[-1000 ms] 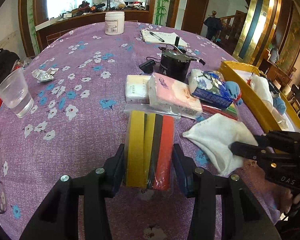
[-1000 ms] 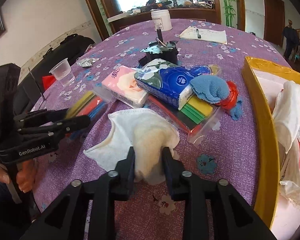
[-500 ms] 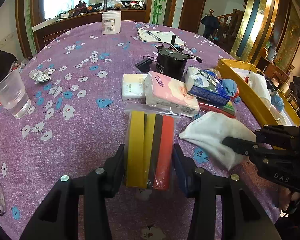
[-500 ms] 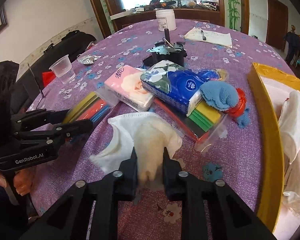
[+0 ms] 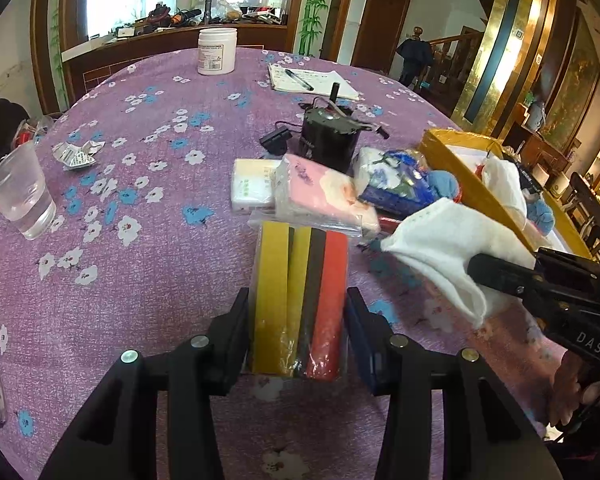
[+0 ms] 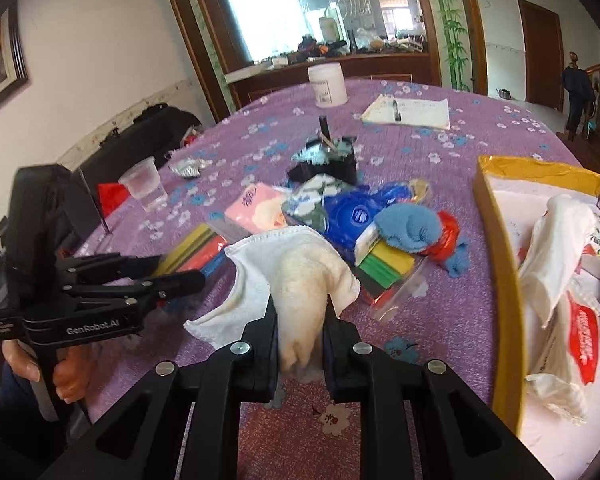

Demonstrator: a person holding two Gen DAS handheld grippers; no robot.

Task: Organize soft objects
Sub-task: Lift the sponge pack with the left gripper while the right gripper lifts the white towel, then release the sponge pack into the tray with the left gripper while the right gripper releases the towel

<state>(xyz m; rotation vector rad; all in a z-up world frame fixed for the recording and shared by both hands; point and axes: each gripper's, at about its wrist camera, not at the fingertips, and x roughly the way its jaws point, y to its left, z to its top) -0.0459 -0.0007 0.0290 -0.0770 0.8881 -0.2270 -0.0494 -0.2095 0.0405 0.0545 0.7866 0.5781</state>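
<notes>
Purple floral cloth [image 5: 148, 280] covers a round table, with a dark wood counter and a bright window behind its far edge. At the left edge stands a plastic cup [image 5: 20, 200] of water, and a crumpled foil [image 5: 76, 156] lies just beyond it. A white jar [image 5: 217, 51] sits at the far edge, a notepad [image 5: 316, 80] to its right.

Near the front edge, the left gripper [image 5: 298, 328] is part open, its jaws closed against both sides of a bagged pack of coloured sponges [image 5: 300, 296] lying on the cloth. Beyond it lie a pink tissue pack [image 5: 320, 196], a black device [image 5: 328, 140] and a blue tissue pack [image 6: 352, 212] — a blue cloth [image 6: 408, 226] rests on a second sponge pack [image 6: 388, 268].

Right of centre, the right gripper [image 6: 300, 320] is clamped tight on a white towel [image 6: 296, 264]; the towel hangs from it, bunched, clear of the cloth in the left view. At the right edge a yellow tray [image 6: 500, 272] holds white cloths [image 6: 556, 240] and a red-printed packet [image 6: 580, 336].
</notes>
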